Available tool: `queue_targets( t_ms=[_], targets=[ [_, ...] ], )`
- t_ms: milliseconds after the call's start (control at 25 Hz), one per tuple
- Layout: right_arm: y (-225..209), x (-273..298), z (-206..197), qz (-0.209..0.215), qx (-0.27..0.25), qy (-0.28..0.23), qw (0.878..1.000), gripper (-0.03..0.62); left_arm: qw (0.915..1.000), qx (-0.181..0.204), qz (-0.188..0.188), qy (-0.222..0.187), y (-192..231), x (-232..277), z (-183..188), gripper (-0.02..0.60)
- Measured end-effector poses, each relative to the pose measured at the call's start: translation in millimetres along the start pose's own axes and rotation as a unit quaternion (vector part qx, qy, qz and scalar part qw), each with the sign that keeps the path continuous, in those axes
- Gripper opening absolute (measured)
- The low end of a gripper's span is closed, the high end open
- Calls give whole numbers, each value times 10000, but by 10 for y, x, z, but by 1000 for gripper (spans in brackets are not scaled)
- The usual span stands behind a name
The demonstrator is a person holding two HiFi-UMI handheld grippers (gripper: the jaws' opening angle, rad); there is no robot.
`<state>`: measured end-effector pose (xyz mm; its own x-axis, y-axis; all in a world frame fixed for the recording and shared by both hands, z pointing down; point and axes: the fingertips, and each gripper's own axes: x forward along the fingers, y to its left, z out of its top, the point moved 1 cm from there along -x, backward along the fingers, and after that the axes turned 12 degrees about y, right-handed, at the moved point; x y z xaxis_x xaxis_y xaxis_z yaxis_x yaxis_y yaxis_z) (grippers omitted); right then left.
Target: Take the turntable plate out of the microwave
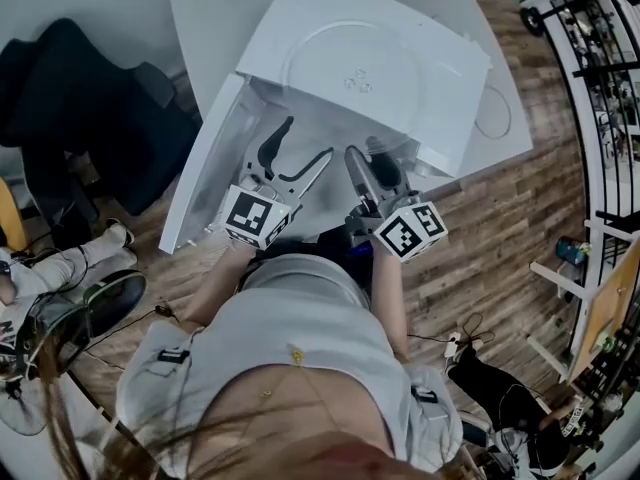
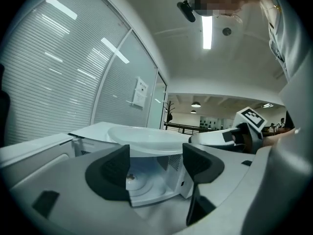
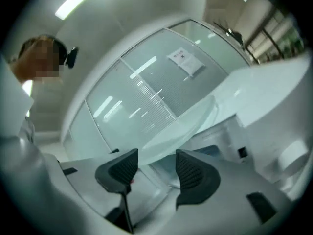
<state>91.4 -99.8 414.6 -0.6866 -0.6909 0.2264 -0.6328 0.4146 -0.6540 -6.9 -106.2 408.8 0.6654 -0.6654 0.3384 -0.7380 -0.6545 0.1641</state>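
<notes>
The clear glass turntable plate [image 1: 345, 68] lies flat on top of the white microwave [image 1: 440, 43], whose door [image 1: 195, 183] hangs open at the left. Both grippers are held level in front of the open cavity [image 2: 146, 180]. My left gripper [image 1: 298, 151] is open with nothing between its pads; the plate [image 2: 146, 138] shows above and beyond them. My right gripper [image 1: 372, 165] is also open. In the right gripper view the plate's rim [image 3: 188, 124] runs down into the gap at the fingertips [image 3: 126, 166], and the pads do not press on it.
The microwave stands on a white table [image 1: 215, 8]; a thin ring [image 1: 495, 113] lies on it to the right. A dark chair with a jacket [image 1: 85, 98] and a seated person's legs [image 1: 50, 268] are at the left. Shelving [image 1: 600, 58] stands at the right.
</notes>
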Motion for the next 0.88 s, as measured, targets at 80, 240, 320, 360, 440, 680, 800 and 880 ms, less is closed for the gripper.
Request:
queue_targets(
  t_ms=[80,240,320,360,440,680,800,880],
  targets=[
    [-25,-112,-25,-993,-880,11,9911,265,10000,22,-4,-50,-4,3,21,334],
    [-12,-183,-29,-2004,-1953,107,9600,281,9999,-49,-33,-89,-3,33,43,334],
    [-34,-186,-6,-2129,-1920,26,9580,281,9999,-88,-40,-96,5,56,48,334],
    [-43,-185,6,-2188,-1925,11,9566,282,9999,-100,-33,-101,12,65,50,334],
    [-52,-187,27,-2340,-2015,5,9511,288,9999,-81,-2,-102,22,84,58,334],
    [-112,-150,86,-2379,-1967,-18,9512,287,9999,4,90,-86,53,161,98,334],
    [-126,-109,127,-2403,-2130,55,9470,287,9998,78,132,-81,76,208,122,334],
    [-141,-82,154,-2427,-2192,87,9450,288,9998,123,166,-71,89,240,134,334]
  ],
)
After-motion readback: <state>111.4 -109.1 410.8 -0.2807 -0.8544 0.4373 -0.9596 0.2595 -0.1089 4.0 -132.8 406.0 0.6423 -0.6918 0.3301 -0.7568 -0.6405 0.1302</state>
